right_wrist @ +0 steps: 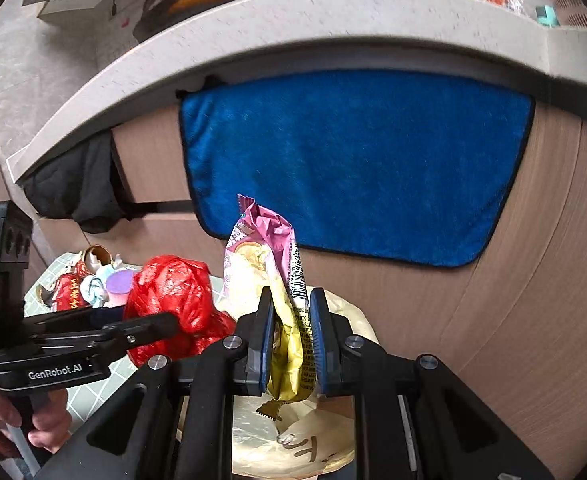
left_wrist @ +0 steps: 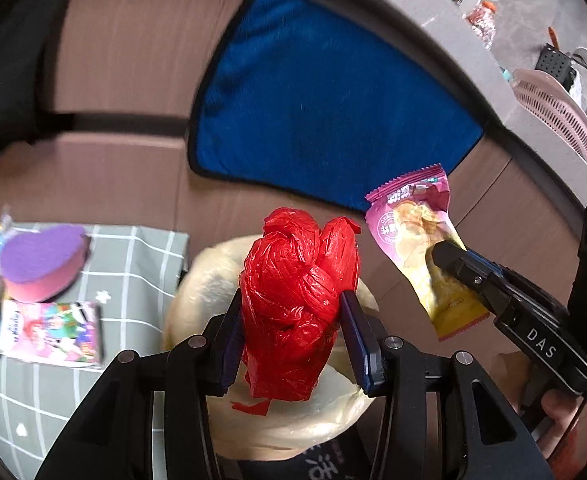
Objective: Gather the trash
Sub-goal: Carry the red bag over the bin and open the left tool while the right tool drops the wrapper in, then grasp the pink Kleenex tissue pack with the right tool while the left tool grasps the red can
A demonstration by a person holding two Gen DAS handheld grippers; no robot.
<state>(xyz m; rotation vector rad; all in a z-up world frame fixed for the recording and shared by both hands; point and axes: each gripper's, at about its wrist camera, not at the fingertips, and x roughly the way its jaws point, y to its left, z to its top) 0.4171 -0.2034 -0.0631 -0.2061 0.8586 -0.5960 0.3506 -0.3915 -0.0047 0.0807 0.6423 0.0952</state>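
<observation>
Left gripper (left_wrist: 291, 336) pinching crinkled red plastic bag (left_wrist: 297, 300); right gripper (right_wrist: 291, 336) clamping glossy snack wrapper (right_wrist: 265, 264)

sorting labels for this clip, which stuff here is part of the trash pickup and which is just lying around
Part of the job:
- red plastic bag, in the left gripper
- snack wrapper, in the right gripper
- cream bin bag below both

Just lying about:
- blue towel hanging on the cabinet
- pink colander
- purple sponge
</observation>
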